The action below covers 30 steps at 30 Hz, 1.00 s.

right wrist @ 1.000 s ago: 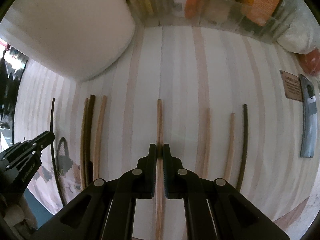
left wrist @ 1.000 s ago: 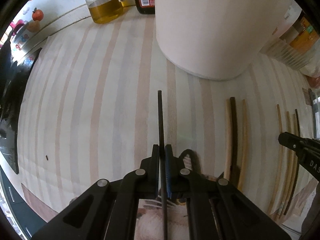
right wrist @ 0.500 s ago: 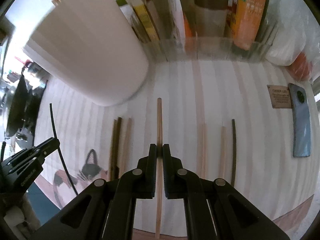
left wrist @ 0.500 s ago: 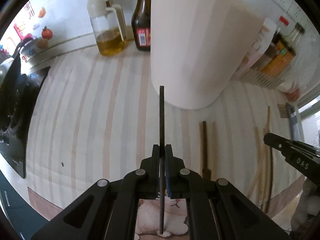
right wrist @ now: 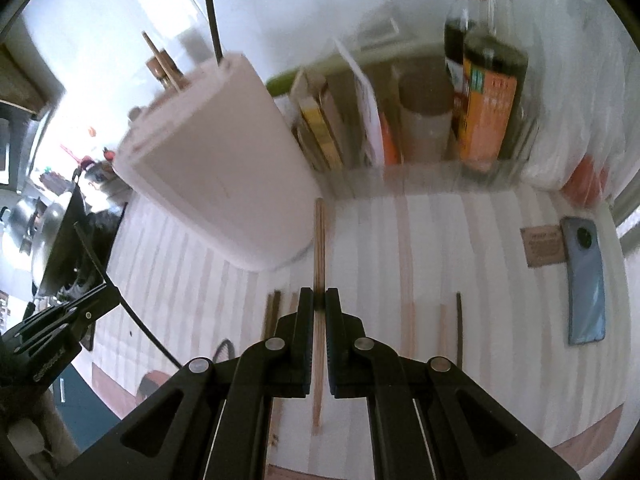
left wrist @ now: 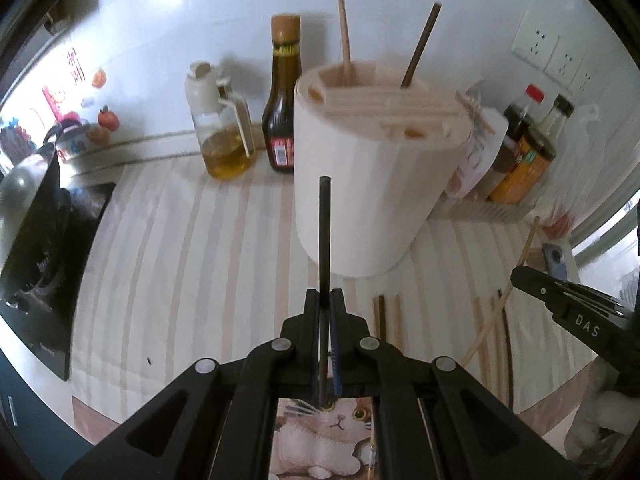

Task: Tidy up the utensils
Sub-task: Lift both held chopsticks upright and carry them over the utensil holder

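Observation:
My left gripper [left wrist: 324, 298] is shut on a black chopstick [left wrist: 324, 232], held up off the striped mat and pointing at the white utensil holder [left wrist: 368, 200]. My right gripper [right wrist: 319, 298] is shut on a light wooden chopstick [right wrist: 319, 248], also lifted, its tip near the holder [right wrist: 216, 160]. Two chopsticks [left wrist: 416, 46] stand in the holder's top slots. Several chopsticks [left wrist: 386, 316] lie on the mat below the holder, and more lie to my right [right wrist: 459, 328]. The right gripper shows in the left wrist view [left wrist: 516, 274], the left gripper in the right wrist view [right wrist: 114, 294].
An oil jug [left wrist: 224, 128] and a sauce bottle [left wrist: 283, 100] stand behind the holder. A clear bin of bottles and packets [right wrist: 440, 128] sits at the back right. A phone [right wrist: 586, 280] lies on the right. A black stove [left wrist: 36, 264] is on the left.
Both grippers rose from the mat with their chopsticks and tilted up, so the holder's top and the back wall came into view.

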Tool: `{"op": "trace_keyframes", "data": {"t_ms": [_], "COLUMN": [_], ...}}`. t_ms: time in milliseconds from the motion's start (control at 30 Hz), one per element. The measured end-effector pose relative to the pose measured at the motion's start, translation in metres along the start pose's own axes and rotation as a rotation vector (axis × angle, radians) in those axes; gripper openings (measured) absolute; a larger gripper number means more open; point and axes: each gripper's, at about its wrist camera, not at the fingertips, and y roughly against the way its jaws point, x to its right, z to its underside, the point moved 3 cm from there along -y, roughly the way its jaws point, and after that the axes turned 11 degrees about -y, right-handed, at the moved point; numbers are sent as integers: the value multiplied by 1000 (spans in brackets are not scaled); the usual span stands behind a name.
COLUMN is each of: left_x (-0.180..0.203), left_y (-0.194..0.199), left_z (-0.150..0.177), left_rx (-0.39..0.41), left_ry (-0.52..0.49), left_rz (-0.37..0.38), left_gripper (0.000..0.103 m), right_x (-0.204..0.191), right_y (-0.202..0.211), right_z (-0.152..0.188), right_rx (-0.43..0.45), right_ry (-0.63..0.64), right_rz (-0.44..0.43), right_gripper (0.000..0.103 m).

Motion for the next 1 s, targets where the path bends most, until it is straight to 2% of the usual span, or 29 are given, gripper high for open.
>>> {"op": "trace_keyframes", "data": {"t_ms": [367,667,1000], "left_x": [-12,-28,-38], "left_y": [29,53,111], "left_z": [-26,-38,-62], "left_rx": [94,152,245], "left_ry": [8,44,54], "left_rz": [-20,-30,-8], "left_gripper": [2,2,1], "right_x": [-32,-59,-90], "right_y": [32,61,116], "right_z": [-30,-44,-57], "right_rx": [129,201,272], "right_ry": [31,78,157], "right_rz": [-47,-86,-151], "right_gripper": [5,5,5]}}
